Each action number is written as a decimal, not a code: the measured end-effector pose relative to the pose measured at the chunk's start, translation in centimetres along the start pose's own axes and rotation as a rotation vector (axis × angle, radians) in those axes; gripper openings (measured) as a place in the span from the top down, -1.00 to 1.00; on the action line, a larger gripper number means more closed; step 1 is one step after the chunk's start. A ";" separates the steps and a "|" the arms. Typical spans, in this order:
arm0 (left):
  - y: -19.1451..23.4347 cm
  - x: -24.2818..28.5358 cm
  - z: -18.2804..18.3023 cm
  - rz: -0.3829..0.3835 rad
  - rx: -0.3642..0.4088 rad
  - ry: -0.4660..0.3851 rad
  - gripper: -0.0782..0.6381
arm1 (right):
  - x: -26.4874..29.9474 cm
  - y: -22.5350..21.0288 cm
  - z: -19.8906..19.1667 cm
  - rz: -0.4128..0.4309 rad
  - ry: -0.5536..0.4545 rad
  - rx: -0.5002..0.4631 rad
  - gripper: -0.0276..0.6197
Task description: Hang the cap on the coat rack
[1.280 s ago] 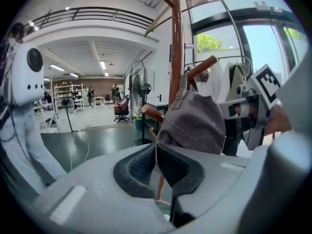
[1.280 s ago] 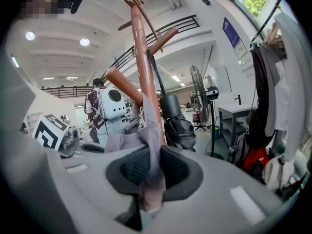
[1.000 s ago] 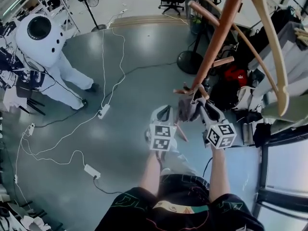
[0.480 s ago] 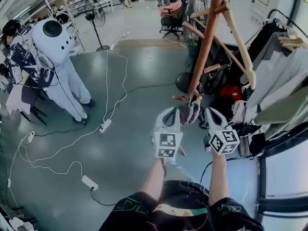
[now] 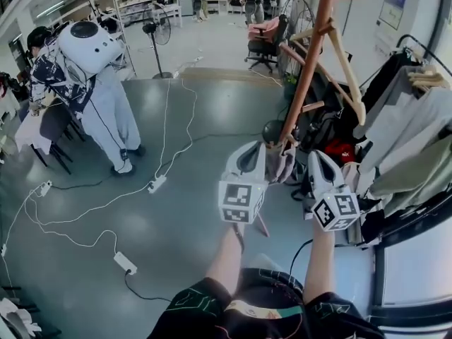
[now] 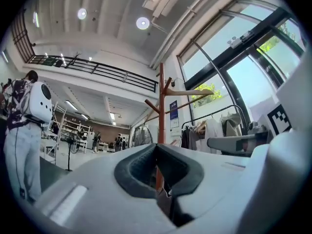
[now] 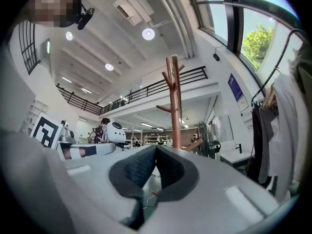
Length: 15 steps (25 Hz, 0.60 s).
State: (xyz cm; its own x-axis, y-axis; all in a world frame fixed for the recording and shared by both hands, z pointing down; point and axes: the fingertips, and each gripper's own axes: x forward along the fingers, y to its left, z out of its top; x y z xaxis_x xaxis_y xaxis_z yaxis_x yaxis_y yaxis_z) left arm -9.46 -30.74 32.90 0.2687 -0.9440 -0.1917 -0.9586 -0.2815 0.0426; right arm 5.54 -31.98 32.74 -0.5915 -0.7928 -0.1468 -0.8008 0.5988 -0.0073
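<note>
I'm holding both grippers out in front of me, side by side, and I'm looking down over them. My left gripper (image 5: pixel 257 148) is riding with its jaws pressed together at the tips. Its own view is showing nothing pinched between the pads, only the coat rack (image 5: pixel 309 69) standing straight ahead beyond them. My right gripper (image 5: pixel 313 155) is doing the same: jaws fully together, nothing caught in them, and through the small gap behind the tips I'm seeing only floor (image 5: pixel 198 189). The grey cap (image 5: pixel 281 164) is showing in the head view right between the two gripper noses. It's sitting low against the rack's wooden pole, just under the short bottom pegs. Neither pair of jaws is gripping it, and I cannot make out which peg is carrying it. The pole is rising above it with longer arms slanting off toward my right, and beyond those a rail of hanging clothes (image 5: pixel 417 119) is filling the right edge. Over on my left, well apart from the rack, a figure in white (image 5: pixel 109 111) with a round white pack is standing on the floor. White cables (image 5: pixel 168 119) are trailing across the floor toward a power strip (image 5: pixel 125 262). Further back, an office chair (image 5: pixel 267 37) and a standing fan (image 5: pixel 157 34) are sitting beyond the rack.
</note>
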 end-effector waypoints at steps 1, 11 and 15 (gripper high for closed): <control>0.2 -0.1 0.3 0.019 0.004 0.000 0.76 | 0.1 0.1 0.3 0.002 -0.005 -0.006 0.91; -2.5 -0.6 -3.1 0.176 -0.028 0.048 0.76 | -1.8 0.3 2.1 0.072 0.031 -0.095 0.91; -3.6 -1.3 -3.5 0.195 0.000 0.068 0.76 | -3.0 -1.0 1.4 0.045 0.056 -0.086 0.91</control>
State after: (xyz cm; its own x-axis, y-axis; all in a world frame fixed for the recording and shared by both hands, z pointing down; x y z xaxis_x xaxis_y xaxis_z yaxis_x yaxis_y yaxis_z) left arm -6.00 -29.10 36.47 0.0841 -0.9900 -0.1132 -0.9931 -0.0926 0.0719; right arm 8.28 -30.06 31.81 -0.6296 -0.7717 -0.0898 -0.7769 0.6241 0.0836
